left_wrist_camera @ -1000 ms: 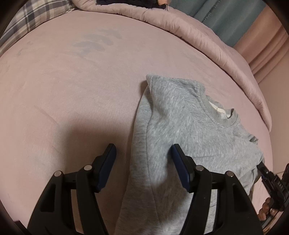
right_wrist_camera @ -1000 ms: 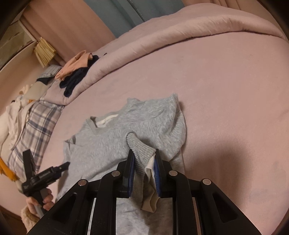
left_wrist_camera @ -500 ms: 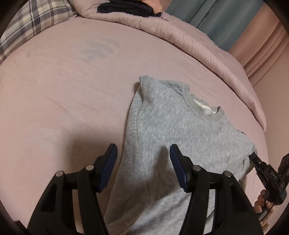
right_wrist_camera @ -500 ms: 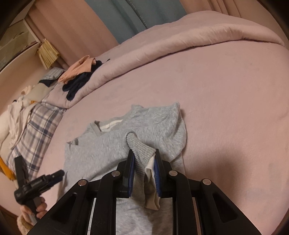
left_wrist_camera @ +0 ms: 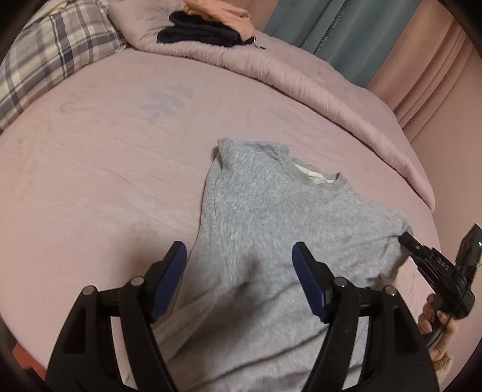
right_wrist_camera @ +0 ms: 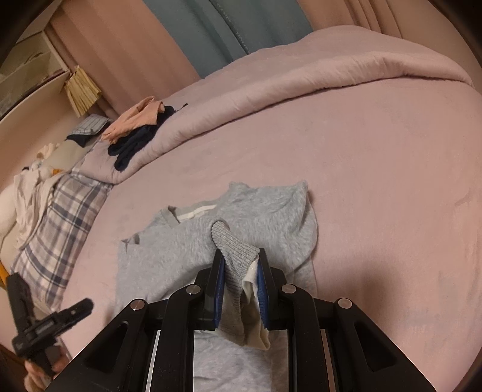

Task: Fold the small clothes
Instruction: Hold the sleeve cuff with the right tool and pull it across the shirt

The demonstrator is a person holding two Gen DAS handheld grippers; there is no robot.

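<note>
My right tool (right_wrist_camera: 239, 273): fingers pressed onto the ribbed cuff (right_wrist_camera: 233, 245) of the grey sweatshirt (right_wrist_camera: 168, 256), sleeve drawn across the body. My left tool (left_wrist_camera: 238, 271): fingers spread wide, holding nothing, poised over the sweatshirt's (left_wrist_camera: 280, 223) lower part. Sweatshirt: lying on the pink bed (left_wrist_camera: 99, 169), collar (left_wrist_camera: 316, 178) toward the rolled pink duvet (left_wrist_camera: 301, 78). On the duvet: a dark folded garment (left_wrist_camera: 198, 31) with a peach garment (left_wrist_camera: 217, 9) touching it. Plaid pillow (left_wrist_camera: 45, 57): at the bed's head. Teal curtain (right_wrist_camera: 217, 27): behind the bed. Containers: none that I can make out.
</note>
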